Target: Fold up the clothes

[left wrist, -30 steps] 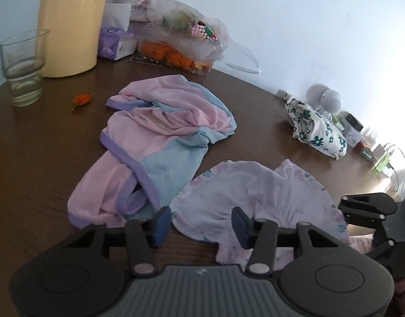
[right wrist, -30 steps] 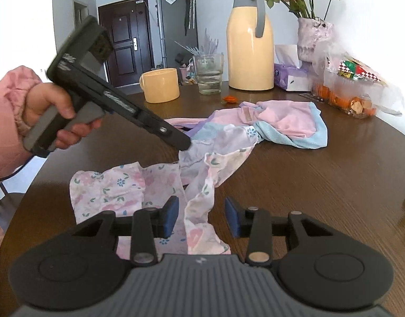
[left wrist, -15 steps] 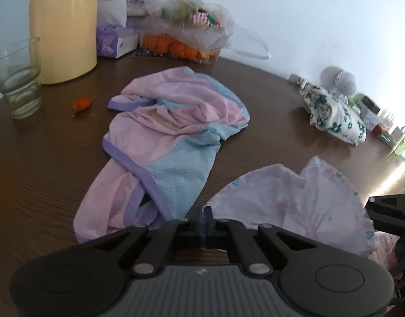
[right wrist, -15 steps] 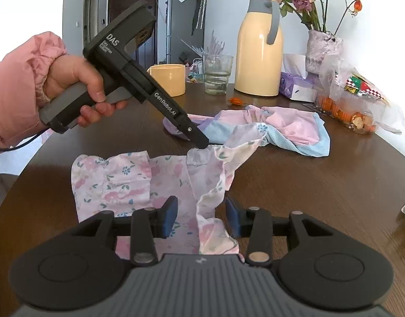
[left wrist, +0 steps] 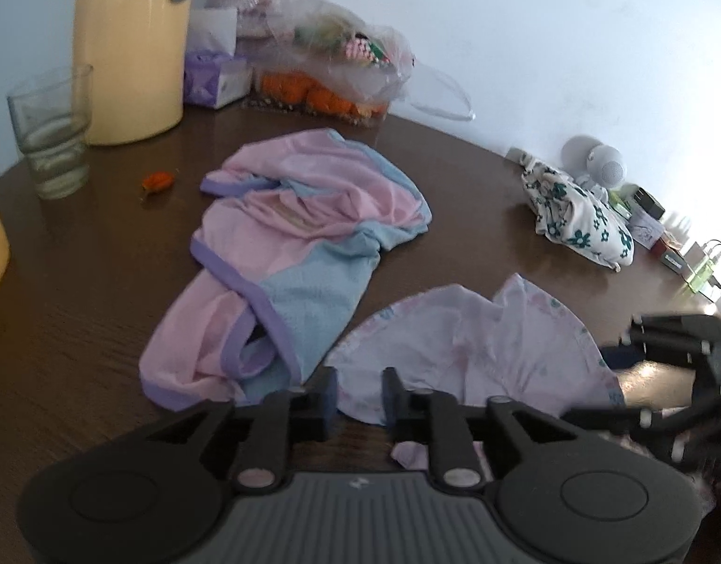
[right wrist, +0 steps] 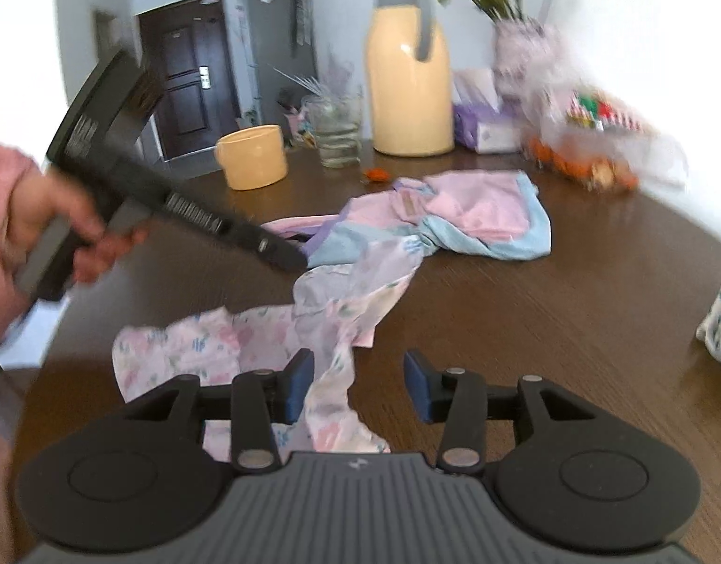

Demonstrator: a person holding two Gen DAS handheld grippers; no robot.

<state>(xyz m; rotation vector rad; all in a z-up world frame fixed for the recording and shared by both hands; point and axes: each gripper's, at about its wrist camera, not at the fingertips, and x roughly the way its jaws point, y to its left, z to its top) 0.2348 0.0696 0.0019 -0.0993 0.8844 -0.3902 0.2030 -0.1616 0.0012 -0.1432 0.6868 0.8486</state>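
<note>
Floral garment (left wrist: pixel 478 352), pale pink with small flowers: rumpled on dark wooden table (left wrist: pixel 78 305), at near edge, just in front of both tools. One fold drawn up into a loose ridge, the rest spread flat toward the person's side. Left tongs (left wrist: pixel 358 385) tilted down at the garment's near hem, jaws narrow and opening; hem visible in the gap, pads not pressing on it. Seen from right wrist view, tip of left tongs right at the raised peak of the fabric; touching or just clear, cannot tell through blur. Held by a hand (right wrist: pixel 64 221) in a pink sleeve (right wrist: pixel 3 178). Right tongs (right wrist: pixel 358 376) low over the table, jaws fairly wide and opening; a strip of the floral fabric running between them, close beside the left pad, well apart from the right pad, not gripped. Farther back, touching the floral piece's far end: pink and blue garment (left wrist: pixel 304 235) with purple trim, crumpled. Beyond it, cream flask (left wrist: pixel 125 56), glass (left wrist: pixel 50 136) of water, yellow mug (right wrist: pixel 254 155), purple tissue box (left wrist: pixel 214 77), plastic bag of oranges (left wrist: pixel 332 80). Off to the right near the wall, white cloth with green flowers (left wrist: pixel 576 216), bunched, well apart from both garments.
</note>
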